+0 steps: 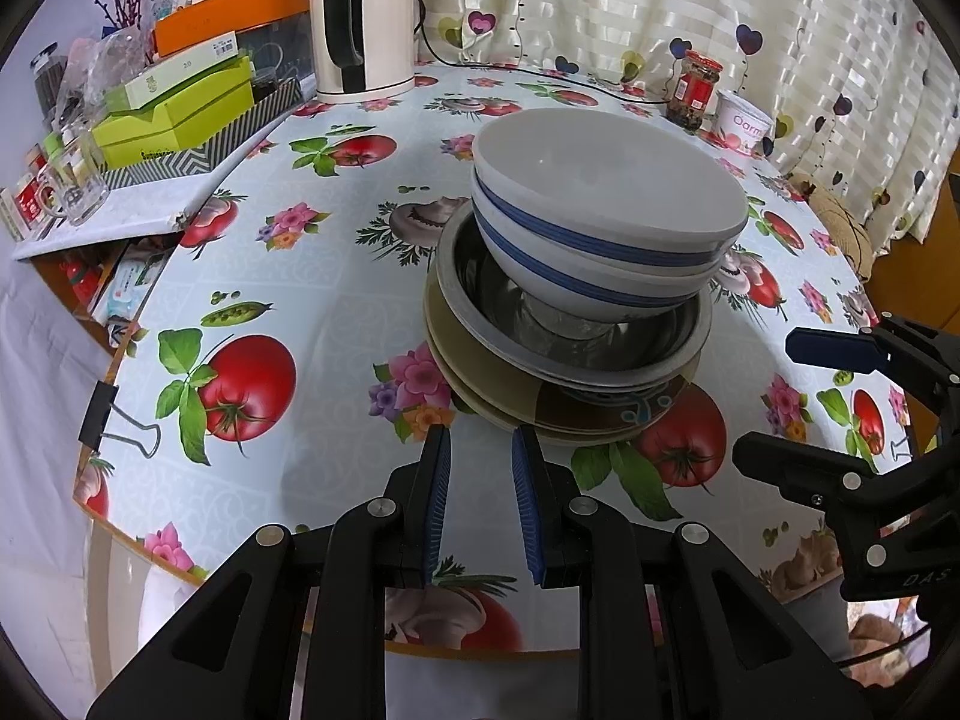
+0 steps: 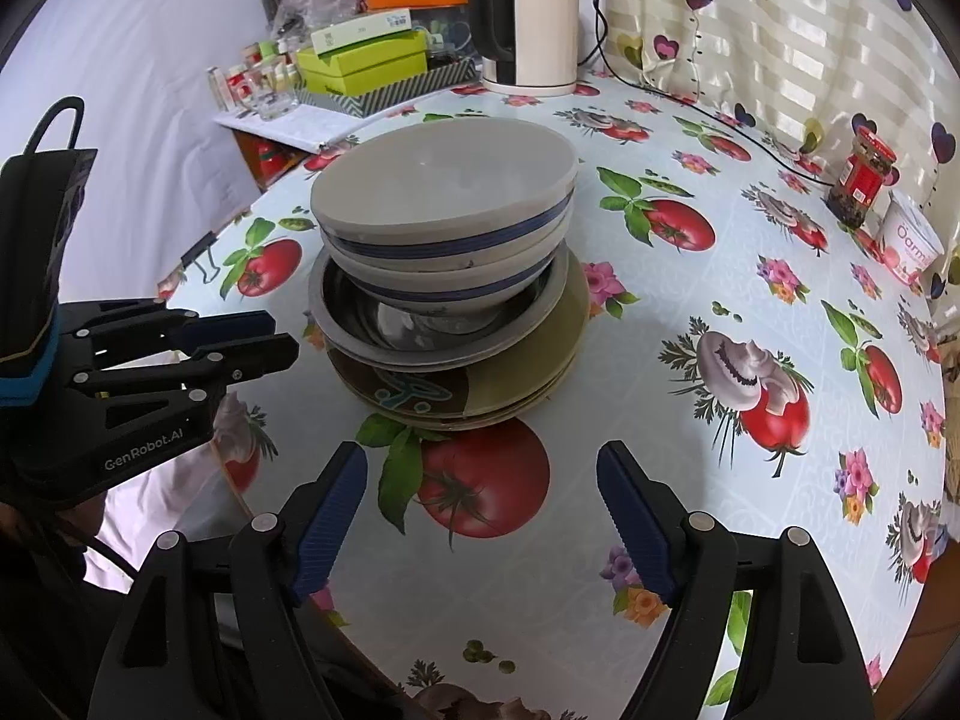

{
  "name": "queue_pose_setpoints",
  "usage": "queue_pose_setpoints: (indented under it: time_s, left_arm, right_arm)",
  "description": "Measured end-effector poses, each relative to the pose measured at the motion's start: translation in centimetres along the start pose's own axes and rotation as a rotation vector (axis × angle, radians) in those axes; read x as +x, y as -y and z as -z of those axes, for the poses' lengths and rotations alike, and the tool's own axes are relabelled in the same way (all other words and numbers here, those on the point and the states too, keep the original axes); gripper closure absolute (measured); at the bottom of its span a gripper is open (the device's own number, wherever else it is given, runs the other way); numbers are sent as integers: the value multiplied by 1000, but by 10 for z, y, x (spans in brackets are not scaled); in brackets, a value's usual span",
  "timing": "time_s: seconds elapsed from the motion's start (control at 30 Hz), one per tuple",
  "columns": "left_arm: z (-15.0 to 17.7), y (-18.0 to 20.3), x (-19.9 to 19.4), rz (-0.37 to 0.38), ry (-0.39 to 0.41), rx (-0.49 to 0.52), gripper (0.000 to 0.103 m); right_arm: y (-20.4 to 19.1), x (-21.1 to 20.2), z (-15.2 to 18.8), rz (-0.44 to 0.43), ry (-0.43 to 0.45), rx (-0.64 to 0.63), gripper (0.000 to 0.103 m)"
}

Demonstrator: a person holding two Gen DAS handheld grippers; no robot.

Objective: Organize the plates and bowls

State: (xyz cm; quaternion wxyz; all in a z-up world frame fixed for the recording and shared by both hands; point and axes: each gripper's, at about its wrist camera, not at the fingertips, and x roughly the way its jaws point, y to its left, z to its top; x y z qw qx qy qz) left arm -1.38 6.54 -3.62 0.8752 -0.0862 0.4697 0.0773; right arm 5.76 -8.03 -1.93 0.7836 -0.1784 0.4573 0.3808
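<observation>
On the round table stands one stack: two nested white bowls with blue stripes (image 1: 606, 180) (image 2: 444, 186) sit in a steel dish (image 1: 456, 294) (image 2: 336, 324), which rests on olive and brown plates (image 1: 480, 384) (image 2: 540, 360). My left gripper (image 1: 480, 438) (image 2: 282, 333) hovers just in front of the stack's near-left side, its jaws a narrow gap apart with nothing between them. My right gripper (image 2: 480, 450) (image 1: 768, 396) hangs in front of the stack's right side, jaws spread wide and empty. Neither gripper touches the dishes.
A white and black kettle (image 1: 366, 18) (image 2: 528, 18) with a cable stands at the back. Green boxes (image 1: 180, 108) and small bottles crowd a side shelf at the left. A red-lidded jar (image 2: 861, 177) and a yogurt cup (image 2: 912, 240) are far right. A binder clip (image 1: 114, 420) grips the table edge.
</observation>
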Motion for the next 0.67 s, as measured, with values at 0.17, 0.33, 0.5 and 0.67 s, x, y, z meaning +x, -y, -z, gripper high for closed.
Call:
queue_pose_setpoints:
  time_s: [0.17, 0.33, 0.5, 0.67]
  left_arm:
    - [0, 1, 0, -2, 0, 0, 81]
    - [0, 0, 0, -2, 0, 0, 81]
    - [0, 0, 1, 0, -4, 3, 81]
    - [-3, 1, 2, -2, 3, 8, 81]
  right_arm:
    - [-3, 1, 0, -2, -2, -7, 22]
    - [-3, 1, 0, -2, -2, -6, 22]
    - [-2, 1, 0, -2, -2, -5, 22]
    - [-1, 1, 0, -3, 0, -8, 22]
